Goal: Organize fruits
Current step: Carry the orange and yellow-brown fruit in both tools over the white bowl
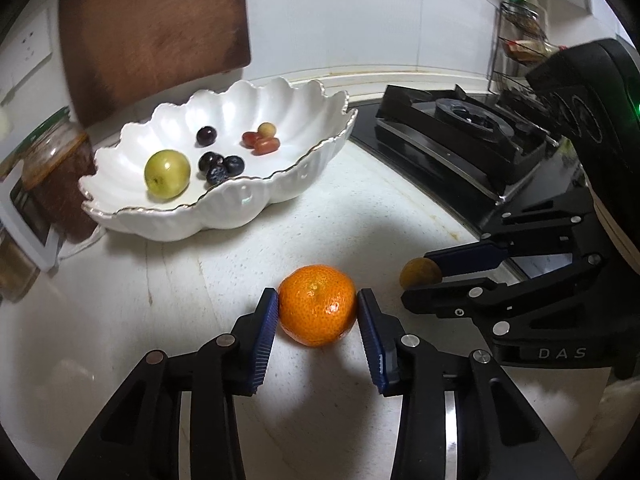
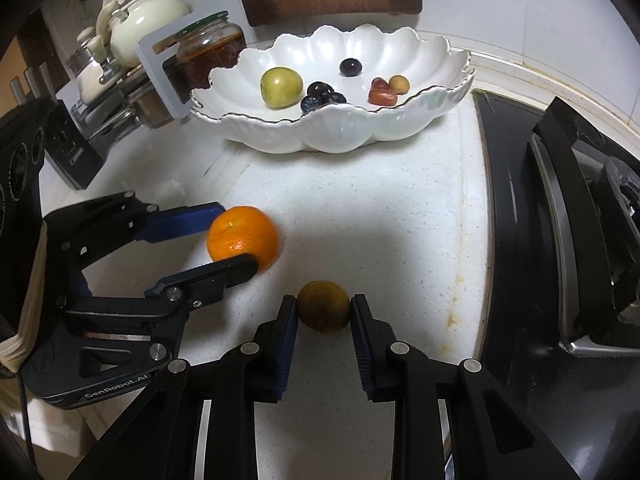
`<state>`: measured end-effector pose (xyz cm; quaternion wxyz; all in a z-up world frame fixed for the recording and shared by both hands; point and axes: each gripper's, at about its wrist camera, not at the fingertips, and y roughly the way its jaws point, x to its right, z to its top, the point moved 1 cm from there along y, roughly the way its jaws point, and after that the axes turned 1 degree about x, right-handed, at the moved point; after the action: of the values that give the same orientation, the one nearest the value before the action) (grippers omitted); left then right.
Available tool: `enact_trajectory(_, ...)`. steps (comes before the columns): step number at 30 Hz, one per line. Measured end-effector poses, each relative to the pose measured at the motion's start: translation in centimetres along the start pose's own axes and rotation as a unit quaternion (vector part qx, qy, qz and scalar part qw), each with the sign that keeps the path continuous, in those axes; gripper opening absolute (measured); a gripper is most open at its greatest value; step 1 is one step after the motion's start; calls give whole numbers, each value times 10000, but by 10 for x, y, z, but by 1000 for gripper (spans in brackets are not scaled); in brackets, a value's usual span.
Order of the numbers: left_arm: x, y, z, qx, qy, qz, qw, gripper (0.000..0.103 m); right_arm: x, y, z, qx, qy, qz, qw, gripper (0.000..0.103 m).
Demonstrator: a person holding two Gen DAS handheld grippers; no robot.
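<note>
My left gripper (image 1: 317,304) is shut on an orange tangerine (image 1: 317,310) on the white counter; it also shows in the right wrist view (image 2: 242,238). My right gripper (image 2: 324,308) is shut on a small brownish-yellow fruit (image 2: 324,306), also seen in the left wrist view (image 1: 420,273). A white scalloped bowl (image 1: 240,204) stands behind, holding a green fruit (image 1: 167,174), dark grapes (image 1: 220,166) and small reddish fruits (image 1: 262,142). The bowl shows in the right wrist view too (image 2: 340,132).
A black gas stove (image 1: 460,140) lies to the right of the counter. A brown cutting board (image 1: 156,32) leans on the wall behind the bowl. A jar (image 2: 210,50), a white teapot (image 2: 140,24) and kitchenware stand to the left.
</note>
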<state>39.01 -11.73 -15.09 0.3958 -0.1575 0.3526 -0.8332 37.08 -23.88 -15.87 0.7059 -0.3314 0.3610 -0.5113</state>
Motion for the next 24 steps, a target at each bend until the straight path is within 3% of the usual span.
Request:
enact_trajectory(10,6,-16,0,139,-505,193,9984,37,4,-18,1,261,46,-7,9996,29)
enact_trajectory(24,8,-5,2,-38,-630,326,9975,40,9,-18,0,215,40,136,9997,29)
